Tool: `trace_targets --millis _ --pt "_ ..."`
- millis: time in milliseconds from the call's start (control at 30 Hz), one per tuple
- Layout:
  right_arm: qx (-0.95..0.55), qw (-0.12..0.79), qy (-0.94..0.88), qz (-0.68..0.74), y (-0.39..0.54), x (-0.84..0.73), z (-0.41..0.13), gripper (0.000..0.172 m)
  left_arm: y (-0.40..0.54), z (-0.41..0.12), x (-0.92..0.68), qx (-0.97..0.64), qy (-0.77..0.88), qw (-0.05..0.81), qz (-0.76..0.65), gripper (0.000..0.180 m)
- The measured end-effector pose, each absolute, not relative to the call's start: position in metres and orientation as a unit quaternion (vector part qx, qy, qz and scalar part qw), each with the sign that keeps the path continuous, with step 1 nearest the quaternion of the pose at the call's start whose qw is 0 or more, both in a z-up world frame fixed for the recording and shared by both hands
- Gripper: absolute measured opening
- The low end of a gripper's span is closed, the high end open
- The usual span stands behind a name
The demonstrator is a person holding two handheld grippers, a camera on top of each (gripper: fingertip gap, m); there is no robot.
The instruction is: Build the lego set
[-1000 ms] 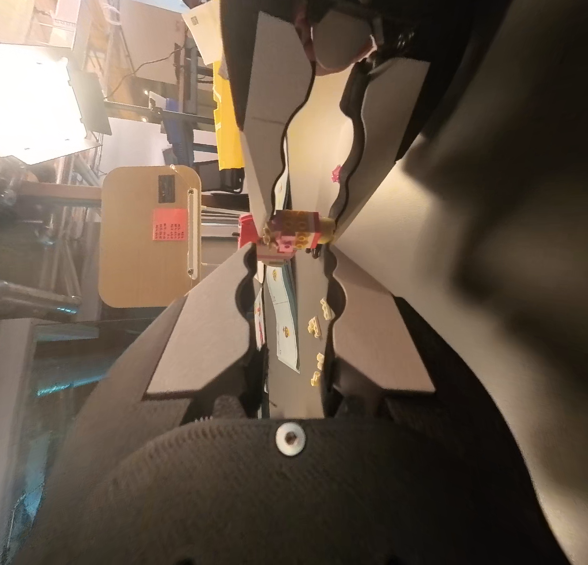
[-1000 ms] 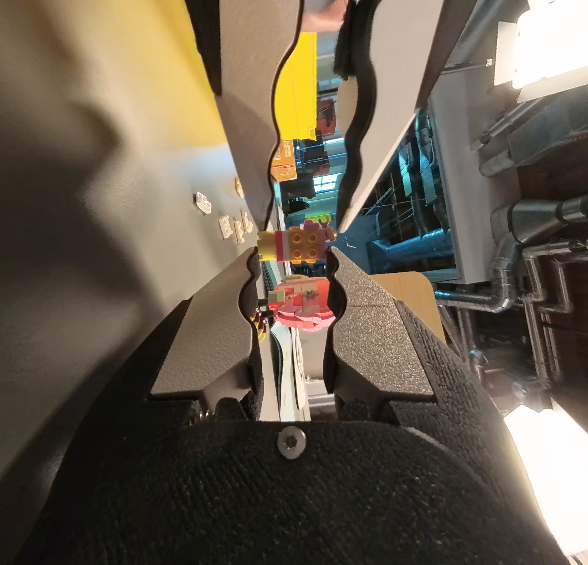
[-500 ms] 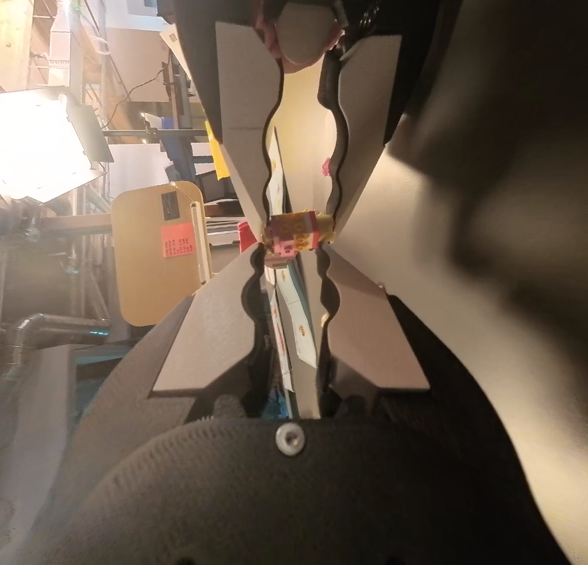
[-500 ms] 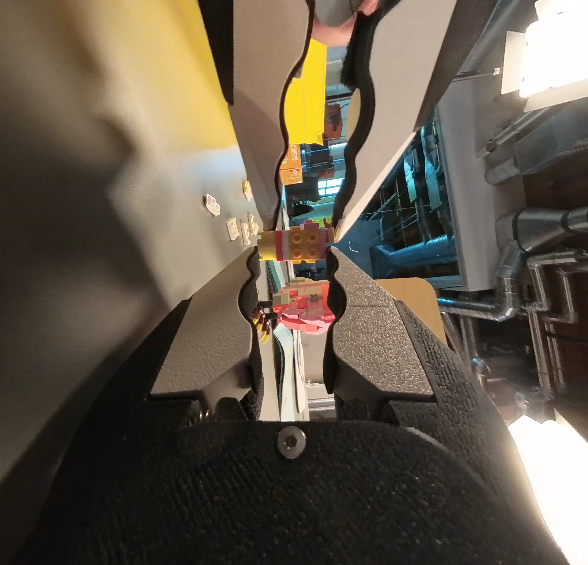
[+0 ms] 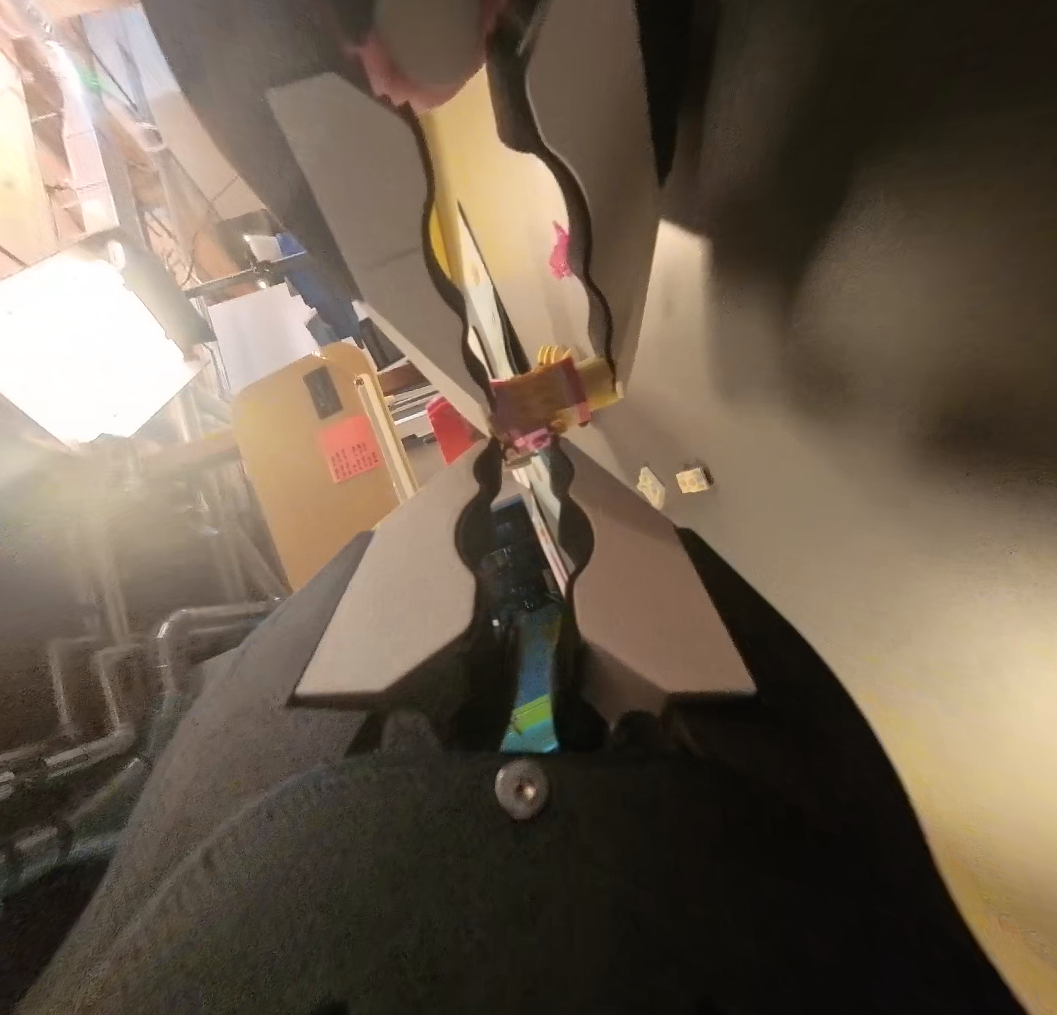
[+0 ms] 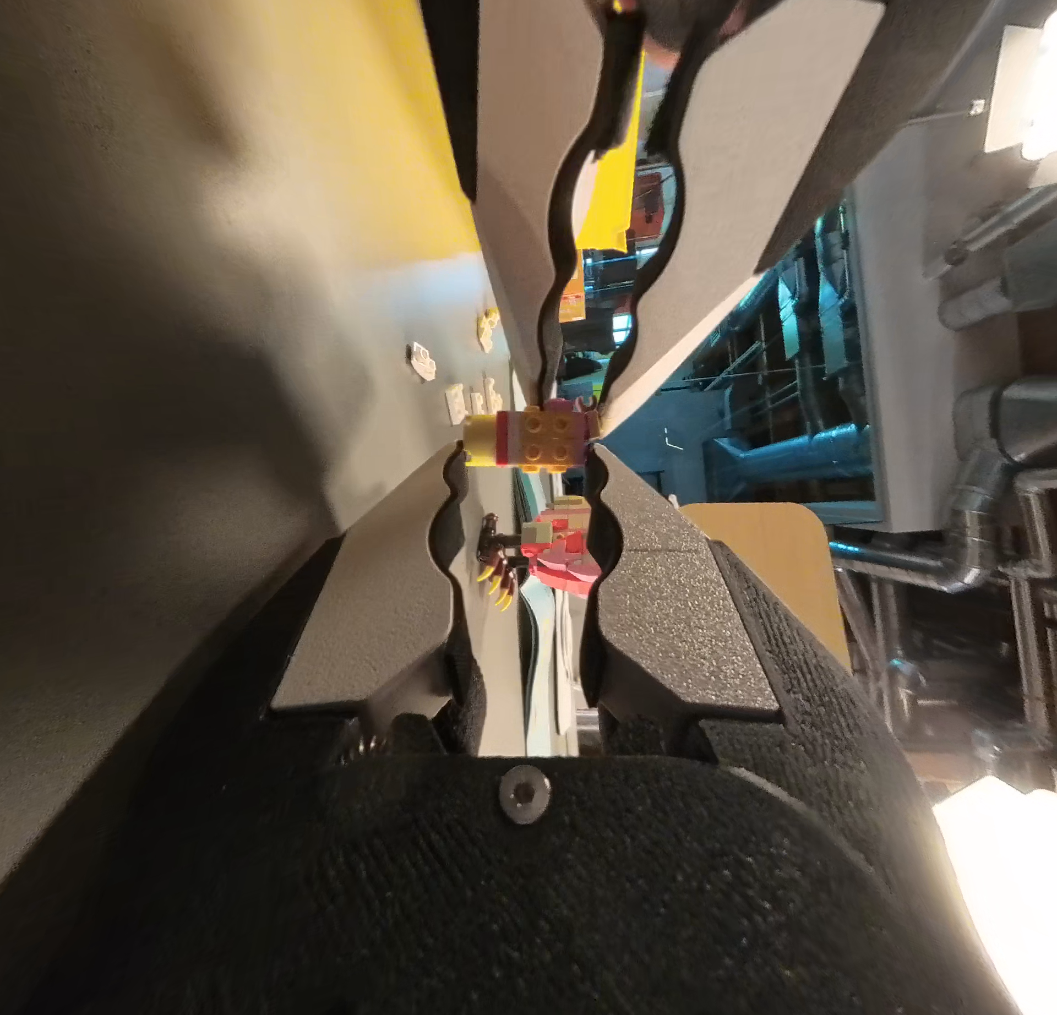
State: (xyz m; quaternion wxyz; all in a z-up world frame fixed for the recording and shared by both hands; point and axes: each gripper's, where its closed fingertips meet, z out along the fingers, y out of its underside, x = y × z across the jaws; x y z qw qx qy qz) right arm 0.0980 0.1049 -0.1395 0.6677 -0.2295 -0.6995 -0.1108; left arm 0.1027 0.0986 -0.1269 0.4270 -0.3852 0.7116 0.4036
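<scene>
A small brick assembly (image 6: 532,438) of yellow, red, pink and orange bricks hangs in the air between my two grippers, which face each other tip to tip. My right gripper (image 6: 526,451) is shut on it lengthwise, one pad on the yellow end and one on the far end. In the left wrist view the assembly (image 5: 543,401) sits in the right gripper (image 5: 550,397), which reaches in from above. My left gripper (image 5: 525,447) has narrowed onto a pink piece (image 5: 532,441) that sticks out of the assembly's side, and its pads touch that piece.
Several small white pieces (image 5: 652,487) lie on the grey table (image 5: 858,530), and they also show in the right wrist view (image 6: 423,361). A red and pink brick creature with claws (image 6: 549,547) stands there. A tan board with a red sticker (image 5: 320,450) stands beyond the table's edge. Less than 4 cm separates the two grippers' tips.
My left gripper's jaws have narrowed step by step onto the pink piece, and its view has tilted. My right gripper has kept its hold on the assembly.
</scene>
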Motion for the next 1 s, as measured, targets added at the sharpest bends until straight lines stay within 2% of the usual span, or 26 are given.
trace_targets --millis 333,633,700,767,1000 --pt "-0.241 0.662 -0.703 -0.096 0.105 0.097 -0.142 0.039 0.098 -0.129 0.103 -0.409 0.725 0.422 0.359 0.016" --pt "-0.249 0.658 -0.707 -0.074 0.104 0.096 -0.143 0.039 0.096 -0.136 0.1 -0.525 0.701 0.437 0.205 0.019" --pt "-0.254 0.658 -0.705 -0.072 0.105 0.097 -0.142 0.039 0.088 -0.148 0.1 -0.537 0.724 0.397 0.172 0.054" --pt "-0.26 0.656 -0.705 -0.067 0.106 0.097 -0.143 0.04 0.087 -0.149 0.1 -0.549 0.722 0.39 0.158 0.058" --pt "-0.284 0.661 -0.694 -0.021 0.104 0.098 -0.137 0.04 0.089 -0.142 0.104 -0.547 0.71 0.416 0.155 0.055"
